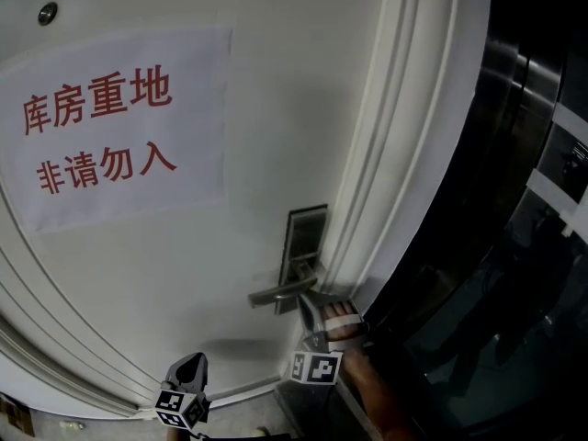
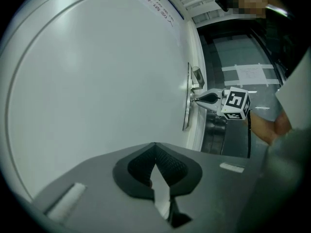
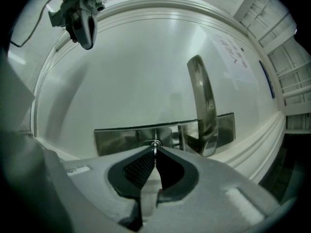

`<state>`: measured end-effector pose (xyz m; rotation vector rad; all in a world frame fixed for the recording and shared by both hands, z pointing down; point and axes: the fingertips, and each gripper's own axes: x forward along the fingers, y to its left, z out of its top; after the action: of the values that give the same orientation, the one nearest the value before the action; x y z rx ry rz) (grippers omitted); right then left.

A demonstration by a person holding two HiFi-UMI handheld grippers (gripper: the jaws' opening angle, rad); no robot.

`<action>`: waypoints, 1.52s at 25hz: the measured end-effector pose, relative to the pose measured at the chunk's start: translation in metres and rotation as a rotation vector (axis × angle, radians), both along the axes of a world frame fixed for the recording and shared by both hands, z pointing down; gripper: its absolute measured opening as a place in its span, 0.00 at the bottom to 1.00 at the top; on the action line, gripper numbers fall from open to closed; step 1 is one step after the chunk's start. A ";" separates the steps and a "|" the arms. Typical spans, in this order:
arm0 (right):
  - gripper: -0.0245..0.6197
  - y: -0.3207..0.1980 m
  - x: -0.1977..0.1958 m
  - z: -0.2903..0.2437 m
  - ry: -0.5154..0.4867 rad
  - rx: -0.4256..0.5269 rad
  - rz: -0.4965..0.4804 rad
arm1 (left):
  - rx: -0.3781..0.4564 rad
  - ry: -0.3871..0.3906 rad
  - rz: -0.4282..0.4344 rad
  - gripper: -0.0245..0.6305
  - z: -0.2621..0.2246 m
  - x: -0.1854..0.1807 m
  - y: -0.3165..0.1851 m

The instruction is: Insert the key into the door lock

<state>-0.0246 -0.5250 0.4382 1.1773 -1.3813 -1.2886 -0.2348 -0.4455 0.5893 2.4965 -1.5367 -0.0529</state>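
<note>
At the right edge of the white door (image 1: 184, 246), just below the lever handle (image 1: 280, 292), the right gripper (image 1: 310, 301) is held level against the metal lock plate (image 3: 121, 137). Its jaws are pressed together on the key (image 3: 155, 145), of which only a thin metal sliver is seen past the pads. That sliver is lined up with the keyhole (image 3: 151, 142) and its tip appears to be at or just inside the opening; how deep it sits cannot be told. The approach and alignment are therefore judged done, while the full push home is judged to be left, if it has not already been made. The left gripper (image 1: 190, 368) is kept low and to the left, well apart from the lock, its jaws closed together with nothing between them. No container is seen; the only receiving part is the keyhole itself, and nothing but the key is at it. A paper sign (image 1: 110, 127) with red characters is fixed on the door far to the left.
</note>
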 end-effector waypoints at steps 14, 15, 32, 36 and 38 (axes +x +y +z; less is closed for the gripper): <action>0.19 0.005 0.002 0.002 -0.047 -0.015 -0.043 | 0.016 -0.019 0.024 0.04 -0.007 0.012 0.007; 0.21 0.006 0.002 0.003 -0.055 -0.020 -0.050 | 0.016 -0.020 0.022 0.04 -0.007 0.012 0.009; 0.38 0.071 0.019 -0.002 -0.371 -0.064 -0.214 | 0.016 -0.033 0.029 0.04 -0.011 0.045 0.047; 0.23 0.088 0.038 -0.003 -0.466 -0.045 -0.207 | 0.027 -0.036 0.029 0.04 -0.016 0.058 0.059; 0.16 0.097 0.046 0.000 -0.540 -0.047 -0.216 | 0.030 -0.040 0.026 0.04 -0.018 0.063 0.067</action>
<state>0.0218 -0.4276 0.4377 1.4385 -1.9612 -1.1144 -0.1721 -0.3786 0.5709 2.5551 -1.5292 -0.0214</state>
